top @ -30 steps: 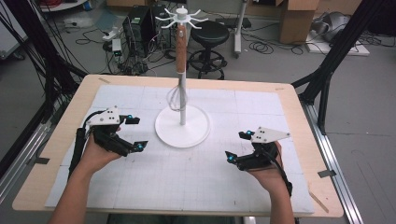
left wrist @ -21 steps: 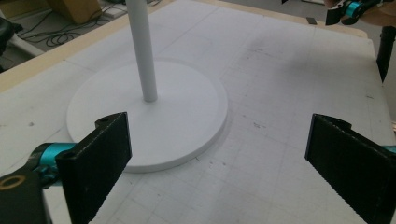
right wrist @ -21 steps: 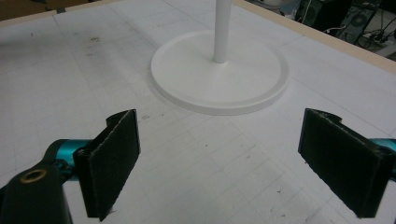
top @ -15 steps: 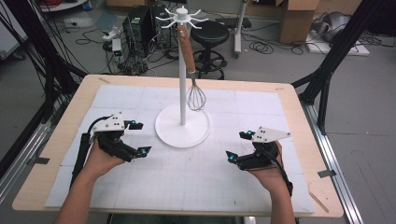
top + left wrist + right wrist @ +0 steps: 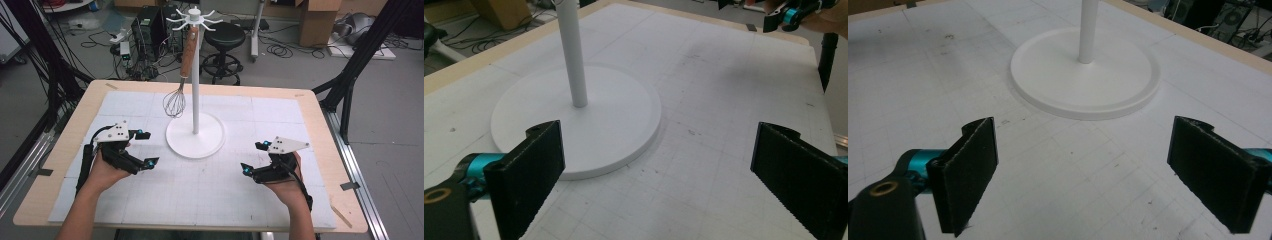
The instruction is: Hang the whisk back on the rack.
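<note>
Resting on the bench, two grippers flank one white stand (image 5: 195, 134): the left gripper (image 5: 146, 148) lies left of its round base, jaws wide with nothing between them, and the right gripper (image 5: 254, 157) lies right of the base, jaws equally wide and empty. One whisk (image 5: 179, 85) with a wooden handle hangs from a hook at the stand's top, left of the pole, its wire head above the bench (image 5: 320, 130). Half a second ago the whisk hung right of the pole; the left gripper has edged nearer the bench's front edge.
</note>
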`<state>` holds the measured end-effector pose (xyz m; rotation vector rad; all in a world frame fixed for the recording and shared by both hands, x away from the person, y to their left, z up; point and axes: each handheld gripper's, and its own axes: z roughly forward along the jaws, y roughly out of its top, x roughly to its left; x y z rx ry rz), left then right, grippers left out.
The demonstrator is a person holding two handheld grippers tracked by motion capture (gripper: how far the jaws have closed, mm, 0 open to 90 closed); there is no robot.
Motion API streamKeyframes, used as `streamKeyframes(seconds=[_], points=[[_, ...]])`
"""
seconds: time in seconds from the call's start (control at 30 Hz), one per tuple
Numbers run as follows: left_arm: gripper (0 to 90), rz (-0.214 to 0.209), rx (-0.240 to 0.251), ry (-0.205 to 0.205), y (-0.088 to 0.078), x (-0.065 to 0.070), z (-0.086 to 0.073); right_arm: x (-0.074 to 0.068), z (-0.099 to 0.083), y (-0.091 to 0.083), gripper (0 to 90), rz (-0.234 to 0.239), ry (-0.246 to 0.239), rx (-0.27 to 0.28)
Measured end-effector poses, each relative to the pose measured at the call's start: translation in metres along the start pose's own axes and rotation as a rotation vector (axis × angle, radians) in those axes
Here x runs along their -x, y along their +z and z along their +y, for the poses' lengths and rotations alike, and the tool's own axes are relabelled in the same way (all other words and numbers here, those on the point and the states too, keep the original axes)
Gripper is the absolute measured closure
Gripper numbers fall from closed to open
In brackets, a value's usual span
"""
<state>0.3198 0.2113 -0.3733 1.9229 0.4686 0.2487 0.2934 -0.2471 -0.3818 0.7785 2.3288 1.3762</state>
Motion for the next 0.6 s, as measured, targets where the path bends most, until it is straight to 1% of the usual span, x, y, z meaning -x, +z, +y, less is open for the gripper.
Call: streamKeyframes(seconds=[0.17, 0.27, 0.6], points=[[7.7, -0.001, -0.004, 0.000, -0.0001, -0.0001, -0.0006, 0.0004, 0.0000, -0.0005, 11.7, 0.001, -0.001, 0.005], [7.7, -0.004, -0.001, -0.006, 0.0006, 0.0005, -0.0010, 0.0004, 0.0001, -0.0007, 11.7, 0.001, -0.001, 0.005], [7.7, 0.001, -0.008, -0.003, 0.0009, -0.0010, -0.0017, 0.0003, 0.0000, 0.0000, 11.7, 0.000, -0.002, 0.000]])
